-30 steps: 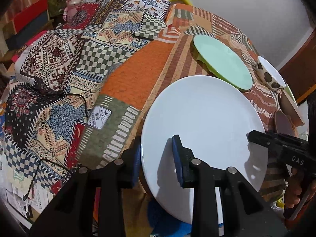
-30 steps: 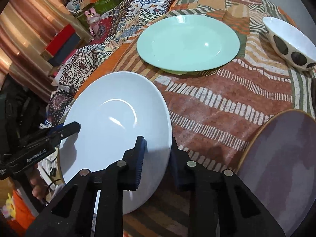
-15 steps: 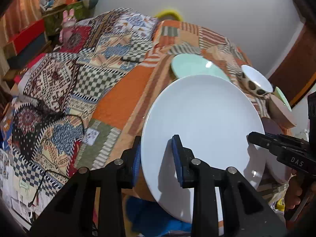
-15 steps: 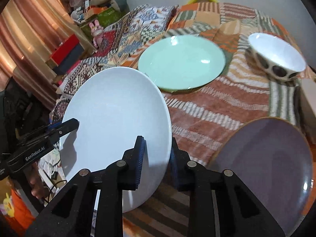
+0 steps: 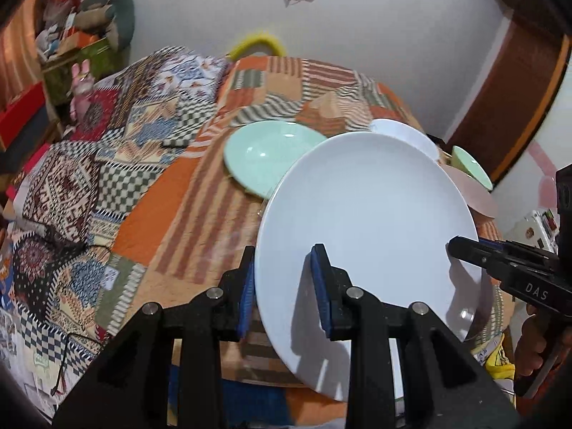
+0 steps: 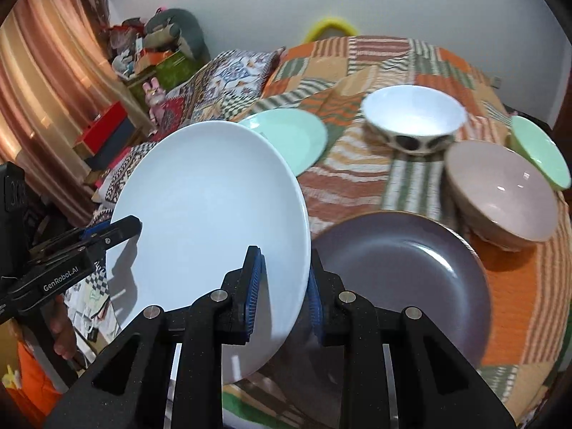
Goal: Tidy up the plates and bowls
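Covering the table, a striped patchwork cloth (image 6: 357, 186) carries the mint plate (image 6: 293, 136); nearer, both grippers (image 5: 282, 282) (image 6: 282, 286) clamp the white plate (image 6: 211, 214) rim.

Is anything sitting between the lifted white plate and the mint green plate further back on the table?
Nothing visible does. The white plate is held above the patterned tablecloth, and only bare cloth shows before the mint green plate.
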`<state>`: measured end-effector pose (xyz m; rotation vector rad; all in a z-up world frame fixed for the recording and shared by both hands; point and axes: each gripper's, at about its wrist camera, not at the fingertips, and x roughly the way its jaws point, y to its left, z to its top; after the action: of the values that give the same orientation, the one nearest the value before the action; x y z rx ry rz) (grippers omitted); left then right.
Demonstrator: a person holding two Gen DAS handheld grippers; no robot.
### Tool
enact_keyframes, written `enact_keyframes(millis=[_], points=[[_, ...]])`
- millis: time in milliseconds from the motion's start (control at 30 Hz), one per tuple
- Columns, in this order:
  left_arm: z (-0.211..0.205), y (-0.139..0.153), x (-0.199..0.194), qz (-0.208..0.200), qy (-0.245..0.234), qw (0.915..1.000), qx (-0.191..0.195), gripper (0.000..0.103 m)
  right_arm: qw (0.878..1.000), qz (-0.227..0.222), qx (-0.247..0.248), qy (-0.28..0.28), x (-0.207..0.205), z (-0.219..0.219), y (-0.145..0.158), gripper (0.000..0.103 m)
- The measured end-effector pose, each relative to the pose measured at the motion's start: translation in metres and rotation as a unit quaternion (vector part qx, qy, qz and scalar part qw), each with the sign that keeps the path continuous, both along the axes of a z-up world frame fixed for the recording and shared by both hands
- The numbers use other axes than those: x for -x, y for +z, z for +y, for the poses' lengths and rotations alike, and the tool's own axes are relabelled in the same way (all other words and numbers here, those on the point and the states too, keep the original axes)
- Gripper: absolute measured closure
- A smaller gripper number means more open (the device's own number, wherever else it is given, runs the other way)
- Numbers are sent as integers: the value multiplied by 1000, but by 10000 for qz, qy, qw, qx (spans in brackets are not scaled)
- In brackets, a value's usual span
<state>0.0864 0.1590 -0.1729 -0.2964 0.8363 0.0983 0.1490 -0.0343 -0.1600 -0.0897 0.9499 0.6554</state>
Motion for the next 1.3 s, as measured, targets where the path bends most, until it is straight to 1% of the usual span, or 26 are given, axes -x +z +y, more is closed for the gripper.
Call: enact_keyframes(millis=[267, 533, 667, 967, 1300], points=[[-49, 5, -16, 34, -366, 9993, -98, 73, 9993, -43, -103, -359, 0, -49, 3, 81], [-91, 0, -38, 173, -718, 9970, -217, 73, 9968, 88, -245, -755, -5, -93, -3, 81], [-107, -5, -49, 279, -877, 9955, -207, 73, 9952, 144, -256, -929, -7, -111, -7, 81], [-124, -25, -67, 534, -1035, 9931, -118, 73, 9929, 286, -93, -1151, -11, -127, -20, 80], [-123, -43, -77, 765, -1024, 9918, -73, 73, 9921, 412, 63, -1187, -14, -128, -31, 79]])
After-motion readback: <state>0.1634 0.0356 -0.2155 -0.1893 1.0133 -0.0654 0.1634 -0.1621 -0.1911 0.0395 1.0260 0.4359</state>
